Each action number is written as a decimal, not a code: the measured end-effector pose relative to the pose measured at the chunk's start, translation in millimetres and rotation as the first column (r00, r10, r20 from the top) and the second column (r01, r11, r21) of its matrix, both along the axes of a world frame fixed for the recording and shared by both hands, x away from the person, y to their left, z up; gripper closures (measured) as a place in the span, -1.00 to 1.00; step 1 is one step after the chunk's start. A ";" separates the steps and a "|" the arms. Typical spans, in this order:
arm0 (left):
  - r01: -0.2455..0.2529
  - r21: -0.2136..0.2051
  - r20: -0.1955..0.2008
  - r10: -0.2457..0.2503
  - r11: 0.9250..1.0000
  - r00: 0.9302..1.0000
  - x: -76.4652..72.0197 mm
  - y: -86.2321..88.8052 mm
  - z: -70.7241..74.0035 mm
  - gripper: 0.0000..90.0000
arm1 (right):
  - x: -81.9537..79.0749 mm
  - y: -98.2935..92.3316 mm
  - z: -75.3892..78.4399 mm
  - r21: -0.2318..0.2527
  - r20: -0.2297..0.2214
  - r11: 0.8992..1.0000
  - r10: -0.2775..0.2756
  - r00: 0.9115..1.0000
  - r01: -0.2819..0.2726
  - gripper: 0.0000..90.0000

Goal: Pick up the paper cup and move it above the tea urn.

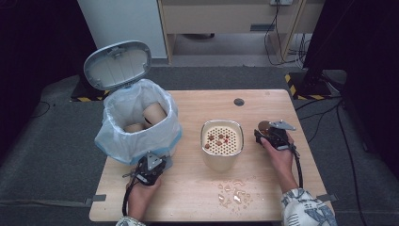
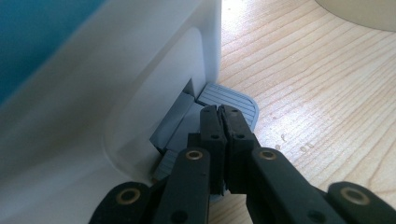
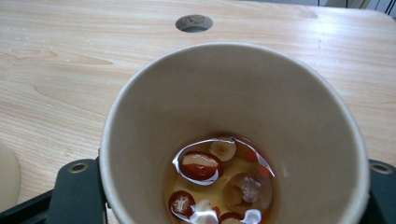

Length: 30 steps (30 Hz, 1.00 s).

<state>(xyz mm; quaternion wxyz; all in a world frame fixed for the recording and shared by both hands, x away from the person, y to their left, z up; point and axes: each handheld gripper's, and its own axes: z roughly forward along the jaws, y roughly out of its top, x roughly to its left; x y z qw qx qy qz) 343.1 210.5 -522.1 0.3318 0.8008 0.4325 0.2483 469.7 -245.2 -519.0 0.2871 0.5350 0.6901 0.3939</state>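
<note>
Surface: wooden table (image 1: pixel 188 197), spilled drops near its front edge
Left gripper (image 2: pixel 222 122): jaws clenched together, tips on the bin's grey pedal (image 2: pixel 233 99), forearm reaching in from below
Right gripper (image 1: pixel 273 135): clamped around paper cup (image 3: pixel 233 116) holding liquid and red fruit, right of the strainer pot (image 1: pixel 222 143)

No readable text, label, brand or number on anything in view

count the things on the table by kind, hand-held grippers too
bin: 1
strainer pot: 1
paper cups: 3, one in the right hand-held gripper, two in the bin
hand-held grippers: 2, left on the bin's pedal
total: 7
</note>
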 end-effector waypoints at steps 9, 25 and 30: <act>0.000 0.004 0.001 0.000 1.000 1.000 -0.2 -0.3 0.1 0.94 | -5.7 -3.3 28.2 -0.039 0.032 0.998 0.043 0.999 -0.041 -0.33; 0.001 0.006 0.001 -0.001 1.000 1.000 0.0 -0.5 0.1 0.94 | -9.5 -10.3 76.3 -0.109 0.078 0.989 0.110 0.991 -0.101 -0.29; 0.001 0.004 0.000 -0.001 1.000 1.000 0.0 -0.3 0.2 0.94 | -8.5 -12.2 86.3 -0.122 0.087 0.987 0.120 0.989 -0.109 -0.28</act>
